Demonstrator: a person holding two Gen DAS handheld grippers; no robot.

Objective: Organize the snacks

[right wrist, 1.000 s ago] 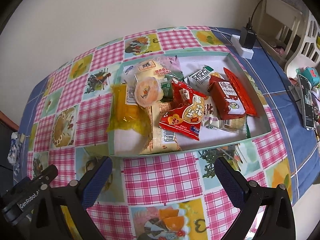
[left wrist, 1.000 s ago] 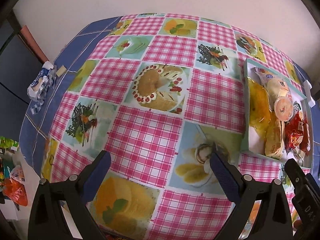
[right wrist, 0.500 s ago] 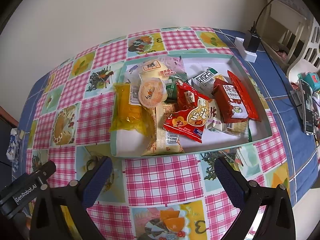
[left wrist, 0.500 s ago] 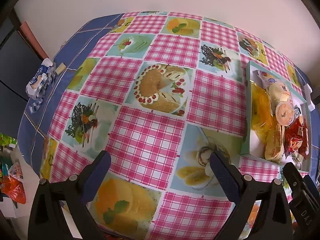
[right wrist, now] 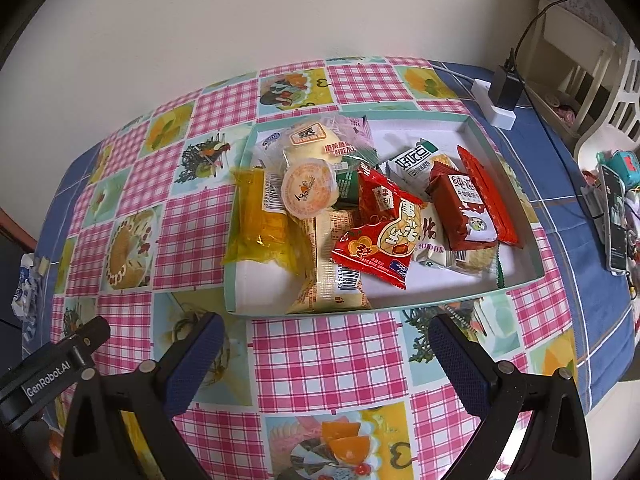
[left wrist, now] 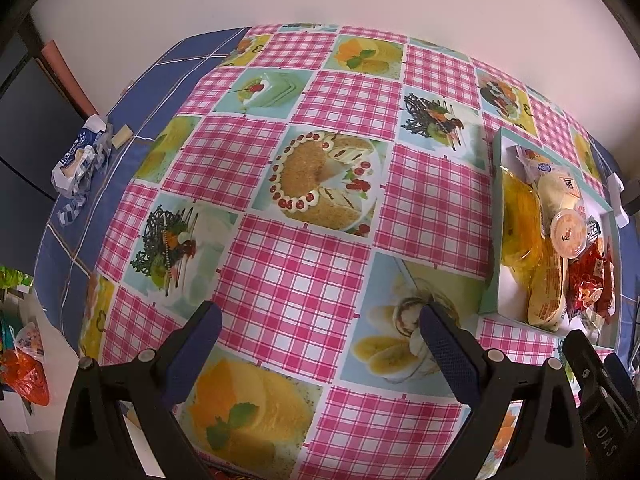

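A shallow white box with a mint rim sits on the checked tablecloth and holds several snacks: a yellow pack, a round jelly cup, a red peanut packet, a dark red packet and a white-green packet. My right gripper is open and empty, hovering just in front of the box. My left gripper is open and empty over bare tablecloth, left of the box. The jelly cup shows there too.
A crumpled blue-white wrapper lies at the table's left edge. A white power strip with a black plug sits behind the box. A phone and clutter lie at the right. Bags sit on the floor at left.
Both grippers have pulled back and up a little, so the table and box look slightly smaller and farther. Both stay open. Nothing on the table has moved.
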